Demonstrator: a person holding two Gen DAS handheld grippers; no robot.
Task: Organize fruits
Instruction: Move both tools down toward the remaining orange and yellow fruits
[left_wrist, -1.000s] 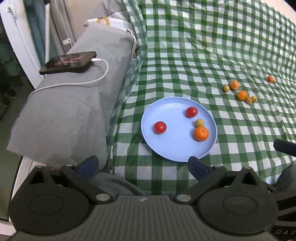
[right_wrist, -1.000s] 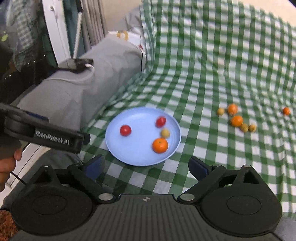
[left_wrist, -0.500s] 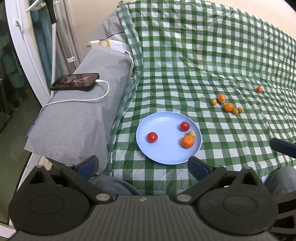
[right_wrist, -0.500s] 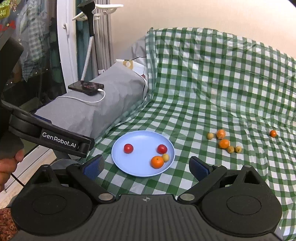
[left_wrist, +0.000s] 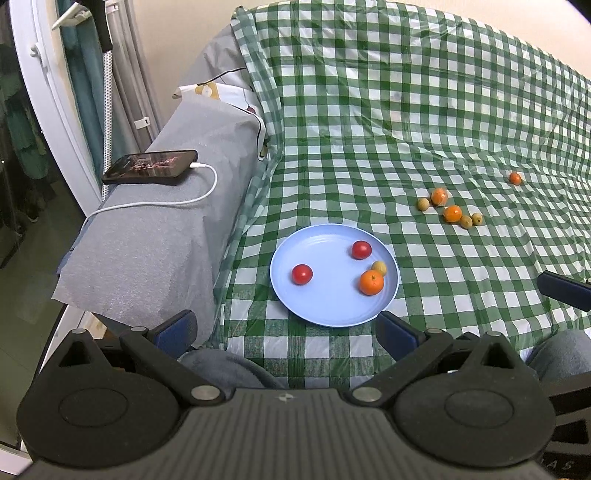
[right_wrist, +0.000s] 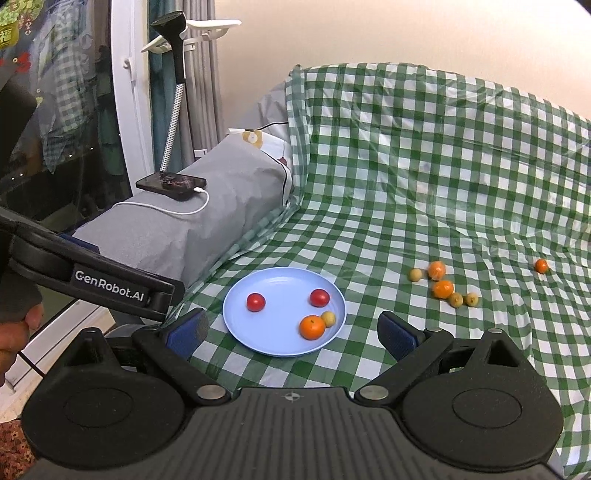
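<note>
A light blue plate (left_wrist: 317, 314) (right_wrist: 273, 343) lies on the green checked cloth. It holds two red tomatoes (left_wrist: 302, 274) (right_wrist: 255, 302), an orange (left_wrist: 371, 282) (right_wrist: 312, 327) and a small yellow fruit (left_wrist: 379, 267) (right_wrist: 328, 318). Farther right on the cloth lies a cluster of oranges and small yellow fruits (left_wrist: 452, 213) (right_wrist: 443, 288), with one small orange (left_wrist: 515, 178) (right_wrist: 541, 266) apart. My left gripper (left_wrist: 286, 328) is open, held back from the plate's near rim. My right gripper (right_wrist: 293, 334) is open too, empty, above the plate's near edge.
A grey-covered ledge (left_wrist: 155, 240) (right_wrist: 192, 218) runs along the left and carries a phone (left_wrist: 150, 171) (right_wrist: 170, 183) on a white charging cable. The left gripper's body (right_wrist: 92, 280) and a hand (right_wrist: 16, 332) show at the left of the right wrist view. A window frame stands behind.
Both grippers have pulled back and up from the plate, so more of the cloth and wall shows. The fruits have not moved.
</note>
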